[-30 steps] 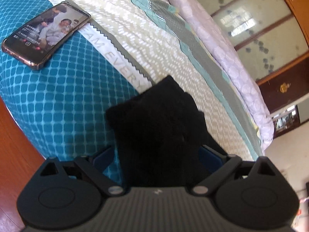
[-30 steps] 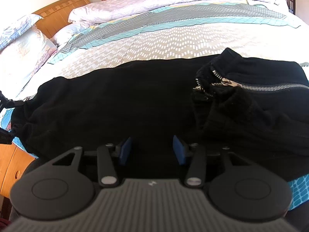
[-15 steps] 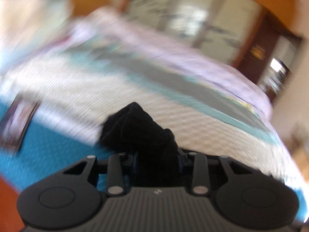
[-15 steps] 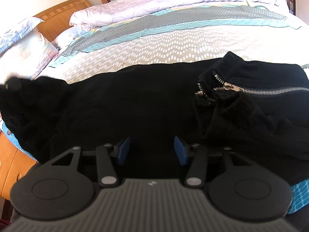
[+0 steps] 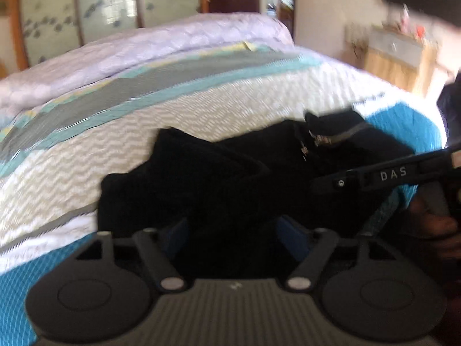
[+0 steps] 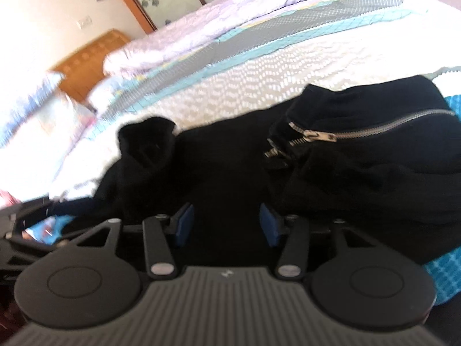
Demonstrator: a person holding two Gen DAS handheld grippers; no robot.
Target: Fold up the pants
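Note:
Black pants (image 6: 230, 161) lie across the patterned bed, waist and silver zipper (image 6: 374, 129) at the right. The leg end (image 6: 147, 138) is lifted and folded over toward the waist. In the left wrist view the pants (image 5: 219, 173) fill the space between the blue pads of my left gripper (image 5: 233, 233), whose jaws stand apart with cloth between them. My right gripper (image 6: 226, 222) is open, its blue pads (image 6: 184, 225) resting over the pants' middle. It also shows at the right of the left wrist view (image 5: 389, 173).
The bed has a white-and-grey zigzag cover (image 5: 115, 150), a teal checked panel (image 5: 26, 294) near the front edge, and a lilac quilt (image 6: 230, 26) at the back. A wooden headboard (image 6: 89, 57) and pillows are at far left. A cabinet (image 5: 400, 57) stands beyond the bed.
My left gripper has carried the pants' leg end rightward over the body of the pants, toward the waist, and its jaws have widened again. The right gripper stayed over the pants' middle.

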